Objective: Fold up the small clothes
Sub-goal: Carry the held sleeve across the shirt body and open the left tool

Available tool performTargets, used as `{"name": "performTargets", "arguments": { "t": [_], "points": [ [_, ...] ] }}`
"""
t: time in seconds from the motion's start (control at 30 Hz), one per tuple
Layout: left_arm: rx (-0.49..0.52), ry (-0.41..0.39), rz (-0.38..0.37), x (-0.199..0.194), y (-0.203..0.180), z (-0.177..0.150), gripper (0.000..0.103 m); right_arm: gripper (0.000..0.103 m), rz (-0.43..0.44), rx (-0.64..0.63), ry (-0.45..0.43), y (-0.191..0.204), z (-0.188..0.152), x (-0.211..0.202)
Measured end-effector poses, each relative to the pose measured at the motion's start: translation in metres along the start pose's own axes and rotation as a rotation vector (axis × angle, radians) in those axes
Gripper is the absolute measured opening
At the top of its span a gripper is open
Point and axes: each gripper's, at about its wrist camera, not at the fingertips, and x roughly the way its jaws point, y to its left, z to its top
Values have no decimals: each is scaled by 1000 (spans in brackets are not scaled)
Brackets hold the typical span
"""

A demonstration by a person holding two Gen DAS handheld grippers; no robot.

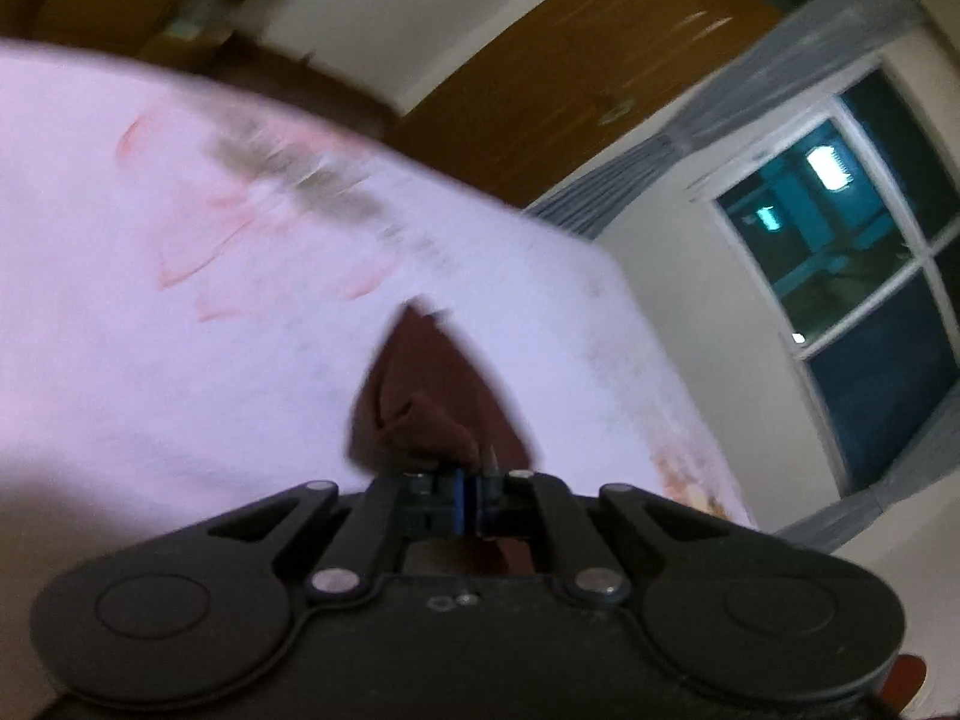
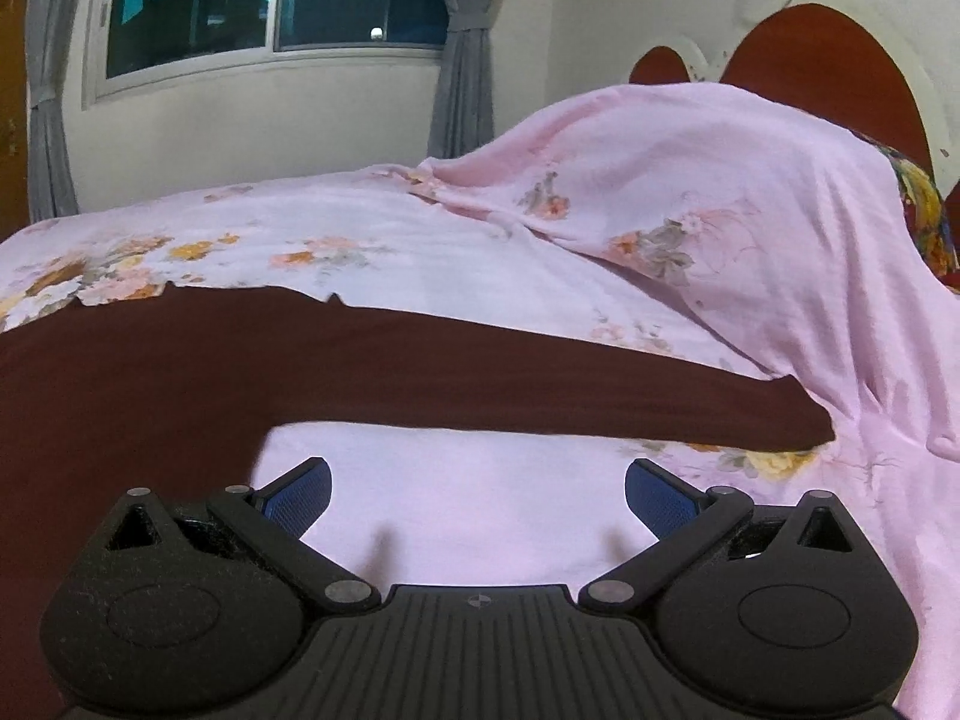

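Note:
A dark maroon garment [image 2: 180, 384] lies spread on the pink floral bedsheet [image 2: 480, 252], with one long sleeve [image 2: 690, 414] stretched out to the right. In the left wrist view a bunched end of the maroon garment [image 1: 432, 396] rises to a point in front of my left gripper [image 1: 468, 495], whose blue pads are pressed together on the cloth. My right gripper [image 2: 477, 498] hovers over bare sheet just in front of the sleeve, its blue pads [image 2: 300, 495] spread wide with nothing between them.
A pink sheet drapes over a raised hump [image 2: 750, 192] at the right, before a red-brown headboard [image 2: 828, 54]. A window [image 2: 270, 0] with grey curtains [image 2: 462, 60] is behind the bed. A wooden door [image 1: 570, 60] shows in the blurred left wrist view.

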Motion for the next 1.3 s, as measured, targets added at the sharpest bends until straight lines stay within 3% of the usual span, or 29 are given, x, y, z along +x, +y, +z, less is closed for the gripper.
{"name": "performTargets", "arguments": {
  "t": [0.17, 0.3, 0.5, 0.7, 0.97, 1.3],
  "points": [
    [81, -40, -140, -3, -69, -4, 2, 103, -15, 34, 10, -21, 0, 8],
    [227, 7, -245, 16, -154, -28, 2, 103, -16, 63, 4, -39, 2, 11],
    [459, 135, -408, 58, -290, -113, 2, 103, -50, 103, 0, -75, 2, 18],
    [650, 250, -478, 90, -381, -219, 2, 103, -98, 154, 18, -122, -4, 26],
    [925, 342, -512, 109, -410, -329, 2, 103, -121, 158, 52, -147, -17, 36],
    [972, 407, -563, 113, -435, -381, 2, 103, -130, 189, 53, -159, -21, 45]
  ]
}}
